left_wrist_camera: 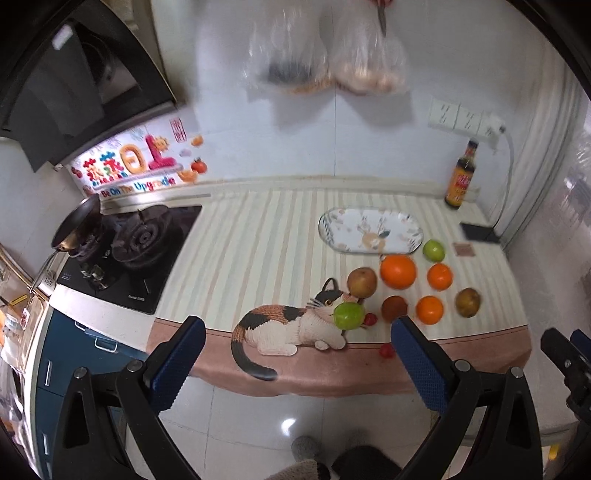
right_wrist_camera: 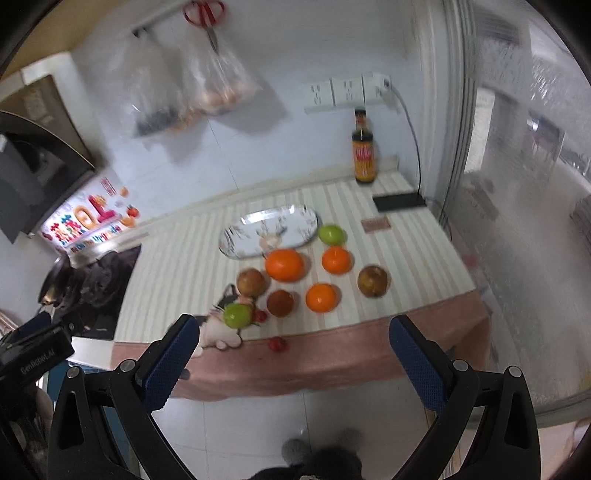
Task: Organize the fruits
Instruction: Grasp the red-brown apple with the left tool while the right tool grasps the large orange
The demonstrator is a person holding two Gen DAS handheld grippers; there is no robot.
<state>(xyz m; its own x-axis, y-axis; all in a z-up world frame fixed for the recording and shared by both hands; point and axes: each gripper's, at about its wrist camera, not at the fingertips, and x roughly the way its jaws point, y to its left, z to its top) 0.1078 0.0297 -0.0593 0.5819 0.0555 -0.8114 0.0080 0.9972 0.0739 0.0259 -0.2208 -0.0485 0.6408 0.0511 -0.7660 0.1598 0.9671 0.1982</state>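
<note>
Two blue-padded fingers of the left gripper [left_wrist_camera: 297, 332] fill the bottom of the left wrist view, spread wide apart and holding nothing, hovering off the front edge of the counter [left_wrist_camera: 258, 240] above a white tiled floor. A striped cloth with a pink border and a calico cat picture [left_wrist_camera: 288, 326] covers the counter. Fruit is scattered over the cloth's right half: a green apple [left_wrist_camera: 348, 315] lies on the cat's face near the front edge, with a small red fruit [left_wrist_camera: 370, 319] touching its right side and another red fruit [left_wrist_camera: 386, 350] on the pink border. Behind them sit a brown pear [left_wrist_camera: 362, 282], a large orange [left_wrist_camera: 398, 271], a second green apple [left_wrist_camera: 433, 250], two smaller oranges [left_wrist_camera: 439, 277] [left_wrist_camera: 429, 309], a dark brown fruit [left_wrist_camera: 394, 308] and another brown pear [left_wrist_camera: 467, 302]. An empty oval plate [left_wrist_camera: 369, 230] lies behind the fruit, toward the back edge. A sauce bottle [left_wrist_camera: 460, 177] stands upright at the back right corner. A gas hob [left_wrist_camera: 136, 251] occupies the counter's left end.

Equally wide apart and empty are the fingers of the right gripper [right_wrist_camera: 293, 339] in the right wrist view, also off the front edge. The same fruit group lies ahead, with the plate [right_wrist_camera: 236, 240] behind it and the bottle [right_wrist_camera: 364, 155] at the back right corner, beside a dark phone [right_wrist_camera: 397, 201]. Plastic bags [right_wrist_camera: 184, 88] and red scissors [right_wrist_camera: 205, 16] hang on the wall.
</note>
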